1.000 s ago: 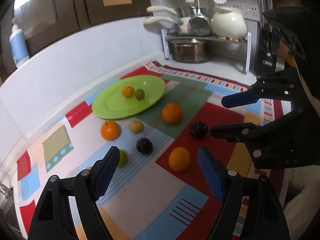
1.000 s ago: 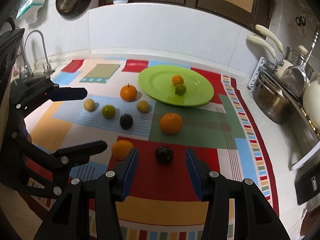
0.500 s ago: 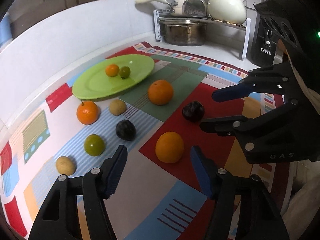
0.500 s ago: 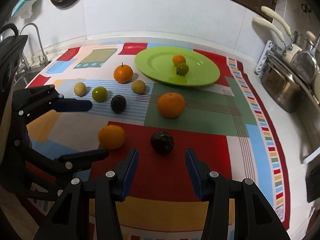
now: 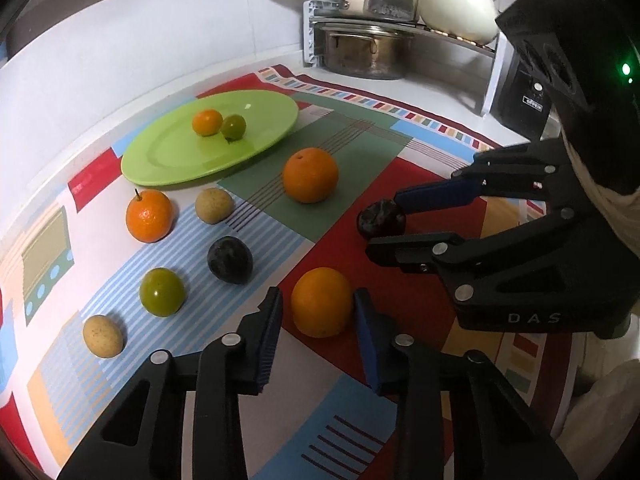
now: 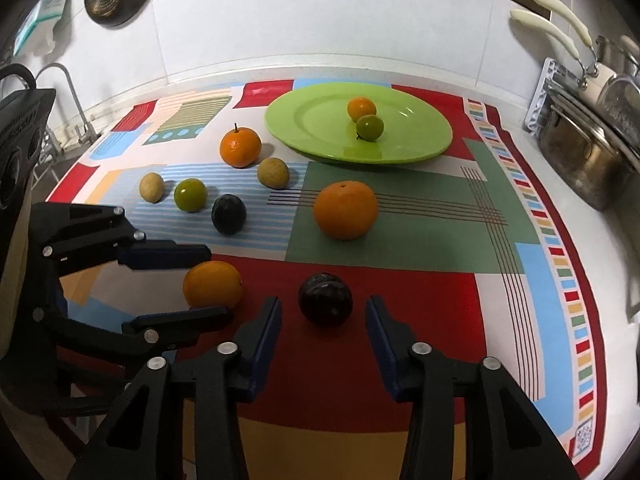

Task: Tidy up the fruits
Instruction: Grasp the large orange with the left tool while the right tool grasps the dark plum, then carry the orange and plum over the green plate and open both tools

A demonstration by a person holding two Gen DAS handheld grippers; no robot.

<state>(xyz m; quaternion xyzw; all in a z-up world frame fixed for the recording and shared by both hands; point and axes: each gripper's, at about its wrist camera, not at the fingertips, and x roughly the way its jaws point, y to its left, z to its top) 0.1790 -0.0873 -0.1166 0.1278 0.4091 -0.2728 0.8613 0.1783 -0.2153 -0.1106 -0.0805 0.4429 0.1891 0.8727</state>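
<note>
Now the left gripper (image 5: pixel 317 314) is seen closed around an orange (image 5: pixel 321 307) resting on the patterned mat (image 5: pixel 424 168), both pads against its sides. Just beside it, the right gripper (image 6: pixel 323 312) is closing, its jaws flanking but not touching a dark plum (image 6: pixel 325 299). Farther back, two small fruits are held by the green plate (image 5: pixel 168 160).

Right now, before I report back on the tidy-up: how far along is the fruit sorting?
Done: a mandarin and a green fruit sit on the green plate. In hand: the left gripper is shut on an orange; the right gripper's jaws are closing around a dark plum, not yet touching. Left: six other fruits lie loose on the mat.
</note>
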